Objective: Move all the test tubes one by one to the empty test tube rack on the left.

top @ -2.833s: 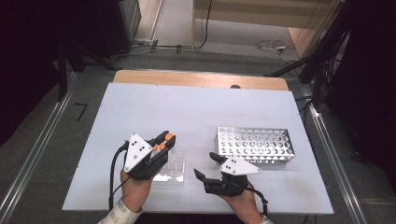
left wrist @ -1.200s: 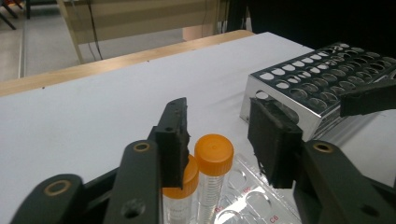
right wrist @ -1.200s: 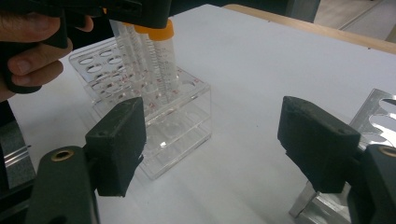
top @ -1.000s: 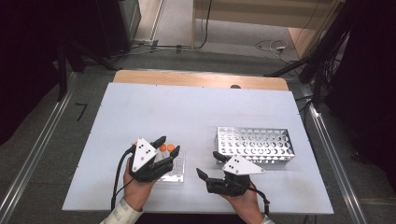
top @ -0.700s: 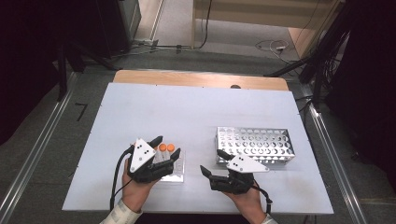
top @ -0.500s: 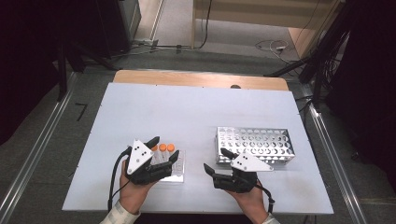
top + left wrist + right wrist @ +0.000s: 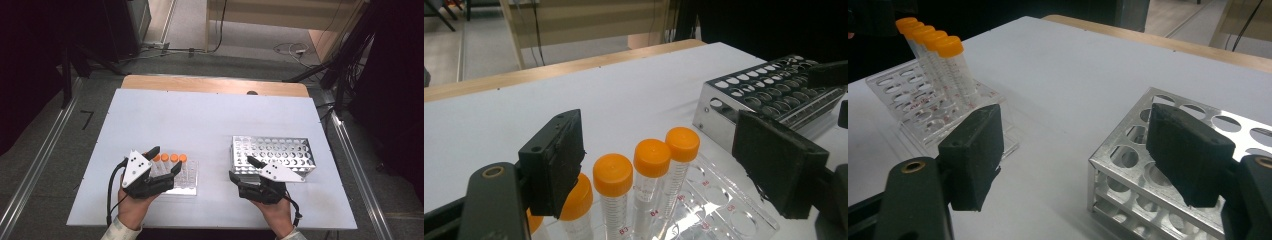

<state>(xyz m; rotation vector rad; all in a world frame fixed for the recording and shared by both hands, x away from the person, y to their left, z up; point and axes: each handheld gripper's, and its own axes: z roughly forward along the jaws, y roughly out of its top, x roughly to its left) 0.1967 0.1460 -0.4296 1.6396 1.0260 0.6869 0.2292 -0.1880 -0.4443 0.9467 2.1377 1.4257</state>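
Several clear tubes with orange caps [image 7: 169,158] stand in a row along the far edge of a clear plastic rack [image 7: 186,181] at the table's front left. My left gripper [image 7: 165,159] is open, its jaws on either side of the row [image 7: 651,159], with one cap partly hidden behind the left jaw. A perforated metal rack [image 7: 274,154], empty, stands at the front right. My right gripper [image 7: 243,169] is open at that rack's near left corner [image 7: 1126,161], with one jaw over its top plate and the other over bare table.
The white table [image 7: 210,120] has free room across its middle and back. A wooden strip [image 7: 215,85] runs along its far edge. Metal rails and cables lie on the floor around it. The clear rack [image 7: 904,100] lies left of my right gripper [image 7: 1080,157].
My left gripper has tilted down and forward until its jaws bracket the tube row. My right gripper has shifted right to the metal rack's corner.
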